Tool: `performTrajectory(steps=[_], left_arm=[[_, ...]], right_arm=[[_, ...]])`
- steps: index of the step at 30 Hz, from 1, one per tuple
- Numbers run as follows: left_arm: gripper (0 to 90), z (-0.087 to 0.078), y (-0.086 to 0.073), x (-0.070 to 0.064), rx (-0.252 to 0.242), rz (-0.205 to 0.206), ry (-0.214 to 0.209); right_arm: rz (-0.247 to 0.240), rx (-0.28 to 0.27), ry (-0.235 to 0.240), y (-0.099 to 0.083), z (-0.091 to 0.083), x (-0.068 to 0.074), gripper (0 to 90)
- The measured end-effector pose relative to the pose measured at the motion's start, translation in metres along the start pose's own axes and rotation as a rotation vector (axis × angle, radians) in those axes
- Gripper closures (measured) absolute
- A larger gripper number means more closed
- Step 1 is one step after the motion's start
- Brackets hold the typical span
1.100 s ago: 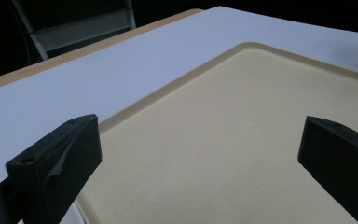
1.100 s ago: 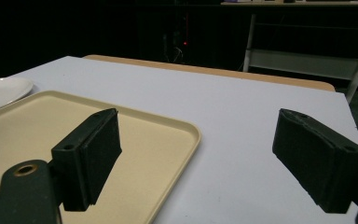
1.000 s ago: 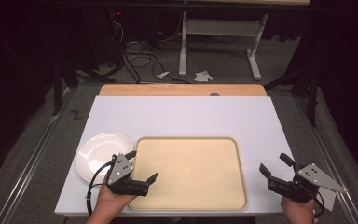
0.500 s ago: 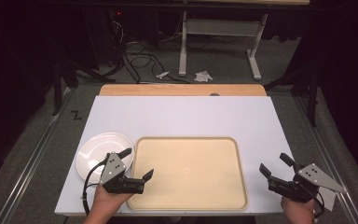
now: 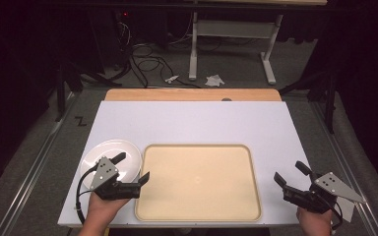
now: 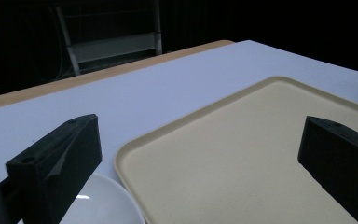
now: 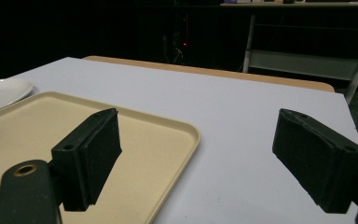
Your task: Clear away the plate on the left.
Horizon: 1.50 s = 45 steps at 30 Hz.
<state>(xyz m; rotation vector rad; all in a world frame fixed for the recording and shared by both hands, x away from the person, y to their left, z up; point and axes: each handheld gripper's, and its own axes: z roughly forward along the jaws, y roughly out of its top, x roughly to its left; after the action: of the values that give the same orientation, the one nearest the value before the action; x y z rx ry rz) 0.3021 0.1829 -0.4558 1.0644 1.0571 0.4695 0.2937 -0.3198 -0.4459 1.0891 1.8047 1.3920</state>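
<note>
The left gripper (image 5: 130, 167) hangs in the lower left of the high view with its jaws spread wide and nothing between them, one jaw over the plate (image 5: 103, 152) and the other over the left rim of the tray (image 5: 199, 183). The plate sits on the white table (image 5: 192, 120) just beside the tray's left edge; in the left gripper view it shows at the bottom, lower left of the tray (image 6: 261, 154) corner. The step in hand looks to be a grasp of the plate's near rim. To do it well, the person should shift the gripper left so that both jaws straddle the rim alone, clear of the tray, then drop low and close on the thin edge. Whether the plate touches the tray is hard to tell. The right gripper (image 5: 292, 176), lower right, also gapes empty, right of the tray
</note>
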Motion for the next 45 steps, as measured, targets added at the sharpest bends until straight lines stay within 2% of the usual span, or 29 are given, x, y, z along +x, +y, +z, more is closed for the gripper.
performTrajectory(steps=[16, 29, 43, 45], left_arm=[[0.5, -0.016, 0.019, 0.036, -0.050, -0.001, 0.106], [0.5, -0.028, 0.024, 0.057, -0.054, 0.008, 0.168], [0.6, -0.043, 0.019, 0.073, -0.014, 0.036, 0.205], [0.6, -0.045, 0.018, 0.075, 0.003, 0.058, 0.206]], right_arm=[[0.004, -0.001, -0.001, 0.000, 0.000, 0.000, 16.1], [0.006, 0.002, -0.003, -0.001, 0.000, -0.001, 16.2], [0.005, 0.001, -0.001, -0.001, 0.001, -0.001, 16.1], [0.007, 0.002, -0.002, -0.001, 0.001, -0.001, 16.1]])
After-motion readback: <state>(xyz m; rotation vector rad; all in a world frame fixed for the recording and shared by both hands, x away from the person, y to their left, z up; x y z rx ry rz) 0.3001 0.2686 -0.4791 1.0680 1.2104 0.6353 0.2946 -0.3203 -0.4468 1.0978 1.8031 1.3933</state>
